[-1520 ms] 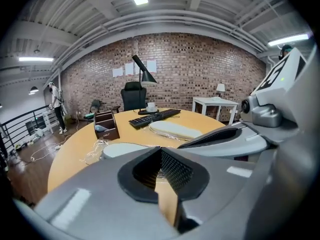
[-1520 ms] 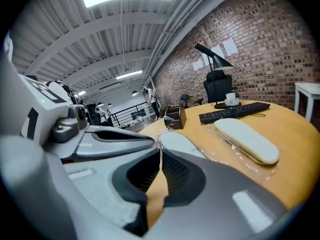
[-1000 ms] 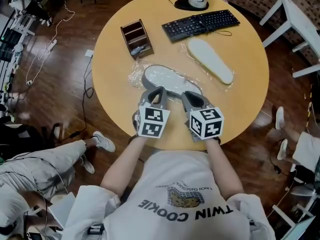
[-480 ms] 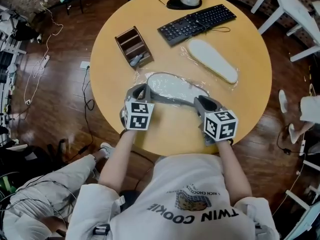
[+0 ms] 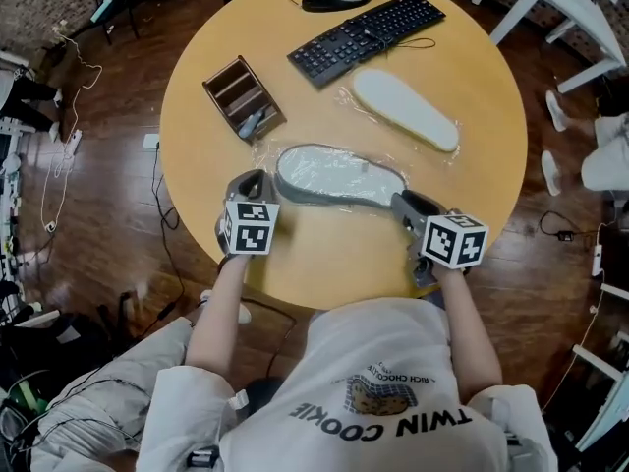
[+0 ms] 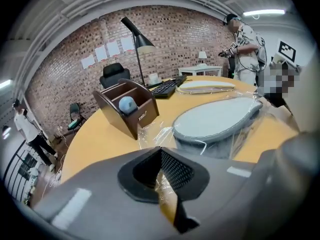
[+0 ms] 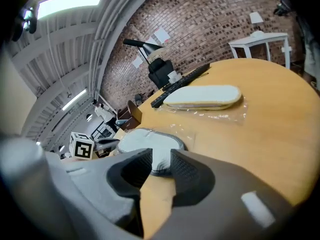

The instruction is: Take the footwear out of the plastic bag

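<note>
We are early in the unbagging: the grey shoe (image 5: 339, 175) lies inside its clear bag (image 5: 263, 151) on the tabletop (image 5: 324, 264), between our two tools. Our left hand-held gripper (image 5: 250, 179) has its jaws pressed together on a fold of the bag's film at the shoe's left end. Our right hand-held gripper (image 5: 403, 203) sits at the other end, jaws spread after just opening, with only bare tabletop between them and the shoe's tip just beyond. Next, we judge, the right must take the shoe or the bag's far end and pull against the left's hold. A second bagged shoe (image 5: 405, 109) lies farther back.
</note>
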`<state>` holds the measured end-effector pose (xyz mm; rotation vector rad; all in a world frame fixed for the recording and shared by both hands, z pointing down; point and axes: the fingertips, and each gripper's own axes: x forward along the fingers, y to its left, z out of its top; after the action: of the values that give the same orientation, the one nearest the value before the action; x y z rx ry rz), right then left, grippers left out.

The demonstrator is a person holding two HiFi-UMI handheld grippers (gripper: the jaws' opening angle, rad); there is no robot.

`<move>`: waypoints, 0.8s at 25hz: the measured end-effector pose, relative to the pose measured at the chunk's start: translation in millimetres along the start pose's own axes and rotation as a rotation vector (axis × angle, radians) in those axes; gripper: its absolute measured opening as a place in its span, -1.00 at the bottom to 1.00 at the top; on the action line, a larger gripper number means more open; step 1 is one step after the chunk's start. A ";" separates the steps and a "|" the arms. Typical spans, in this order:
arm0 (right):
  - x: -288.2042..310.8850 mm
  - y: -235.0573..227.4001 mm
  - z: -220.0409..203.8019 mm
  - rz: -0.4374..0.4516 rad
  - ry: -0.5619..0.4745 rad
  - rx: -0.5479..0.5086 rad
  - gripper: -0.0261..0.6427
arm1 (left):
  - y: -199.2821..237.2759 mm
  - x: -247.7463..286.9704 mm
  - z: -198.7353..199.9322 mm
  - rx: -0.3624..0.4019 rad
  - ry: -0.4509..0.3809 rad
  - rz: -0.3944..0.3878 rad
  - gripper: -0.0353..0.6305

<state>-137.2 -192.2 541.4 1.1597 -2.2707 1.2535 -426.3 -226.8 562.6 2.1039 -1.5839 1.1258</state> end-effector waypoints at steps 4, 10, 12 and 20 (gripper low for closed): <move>-1.2 -8.0 -2.0 0.005 0.003 0.049 -0.59 | -1.4 5.2 -7.2 0.006 0.024 -0.001 -0.88; -5.6 -15.5 -4.1 0.007 0.026 0.066 -0.51 | -5.4 9.9 -6.7 0.052 0.047 0.016 -0.88; -5.5 -18.3 -3.7 0.016 0.032 0.084 -0.50 | -5.1 10.7 -5.3 0.062 0.045 0.015 -0.88; 12.4 -17.5 -10.6 0.075 0.119 0.089 -0.35 | -7.3 12.5 -5.9 0.089 0.045 0.012 -0.88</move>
<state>-132.7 -195.0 564.7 1.0083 -2.2107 1.4250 -421.0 -229.1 577.1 2.1114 -1.5557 1.2602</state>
